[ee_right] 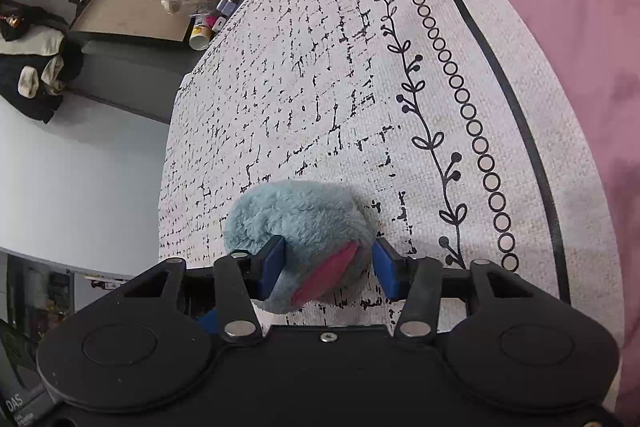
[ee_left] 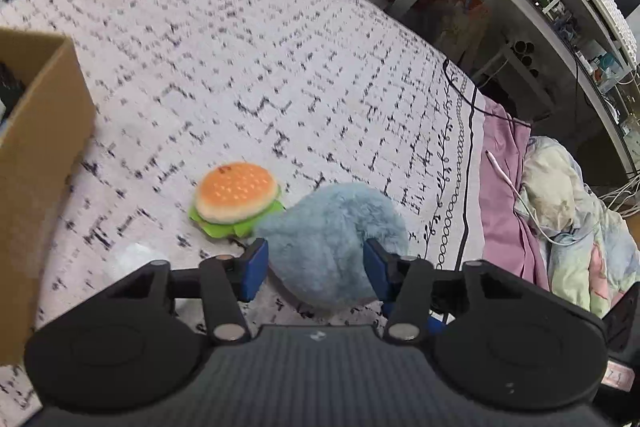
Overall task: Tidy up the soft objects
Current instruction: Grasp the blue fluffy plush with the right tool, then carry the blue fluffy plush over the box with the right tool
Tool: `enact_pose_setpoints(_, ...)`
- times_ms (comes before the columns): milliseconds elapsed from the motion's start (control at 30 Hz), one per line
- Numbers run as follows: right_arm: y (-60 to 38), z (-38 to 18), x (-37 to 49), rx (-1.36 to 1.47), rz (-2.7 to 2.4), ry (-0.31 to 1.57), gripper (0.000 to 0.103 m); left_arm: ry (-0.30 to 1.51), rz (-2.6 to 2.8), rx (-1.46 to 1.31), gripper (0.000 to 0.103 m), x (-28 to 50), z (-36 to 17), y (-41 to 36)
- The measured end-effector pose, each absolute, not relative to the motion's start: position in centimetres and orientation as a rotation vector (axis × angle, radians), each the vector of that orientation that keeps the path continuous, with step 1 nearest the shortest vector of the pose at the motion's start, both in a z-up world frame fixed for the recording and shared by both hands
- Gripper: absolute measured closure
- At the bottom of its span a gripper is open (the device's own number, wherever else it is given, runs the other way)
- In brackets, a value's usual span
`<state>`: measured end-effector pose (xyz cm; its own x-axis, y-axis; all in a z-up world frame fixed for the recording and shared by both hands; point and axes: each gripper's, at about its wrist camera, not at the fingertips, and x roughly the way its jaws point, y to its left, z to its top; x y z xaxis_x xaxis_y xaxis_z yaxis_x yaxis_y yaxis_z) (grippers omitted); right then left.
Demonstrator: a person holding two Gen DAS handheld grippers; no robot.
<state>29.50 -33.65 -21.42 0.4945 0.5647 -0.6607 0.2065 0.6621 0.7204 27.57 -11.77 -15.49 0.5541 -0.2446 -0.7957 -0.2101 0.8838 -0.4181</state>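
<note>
A fluffy light-blue plush toy [ee_left: 332,243] lies on the patterned white rug [ee_left: 240,67], between the blue pads of my left gripper [ee_left: 316,263], whose jaws stand wide on either side of it. A plush hamburger [ee_left: 236,199] lies just left of it. In the right wrist view a blue plush with a pink patch [ee_right: 304,223] sits between the pads of my right gripper [ee_right: 328,267]; the left pad presses into its fur and the right pad stands just off it.
A cardboard box [ee_left: 40,155] stands at the left on the rug. A purple sheet [ee_left: 504,187] and bundled bedding [ee_left: 576,223] lie to the right. A cluttered desk [ee_left: 560,7] stands at the back right. A tray [ee_right: 128,11] and bags sit beyond the rug.
</note>
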Motion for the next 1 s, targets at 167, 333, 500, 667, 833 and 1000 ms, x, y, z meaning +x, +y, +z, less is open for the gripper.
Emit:
enact_pose_setpoints(167,-33.3,-22.2,29.9,0.882,0.286,1.067,0.073,1.004,0.003,-0.544,0.074,27.8,-16.3,-11.8)
enact_pose_setpoints(333,-33.2,-21.6,29.5,0.863,0.301,1.047,0.08,0.99,-0.007,-0.537,0.088,27.3,-15.3,-11.9)
enact_pose_setpoints(500,-33.6,-20.8,28.4,0.867,0.313,1.029,0.082,0.97,-0.016,-0.526,0.09,26.5,-13.9,-12.0)
enact_pose_setpoints(667,-33.8,-19.6,27.1,0.854,0.334,0.996,0.083,0.947,-0.028,-0.525,0.09,25.3,-12.4,-12.0)
enact_pose_setpoints(833,-33.8,-17.9,26.1,0.823,0.351,0.963,0.083,0.92,-0.037,-0.516,0.091,23.7,-11.0,-12.0)
enact_pose_setpoints(1000,-33.3,-16.3,24.8,0.799,0.37,0.926,0.083,0.891,-0.044,-0.507,0.091,22.3,-9.4,-11.7)
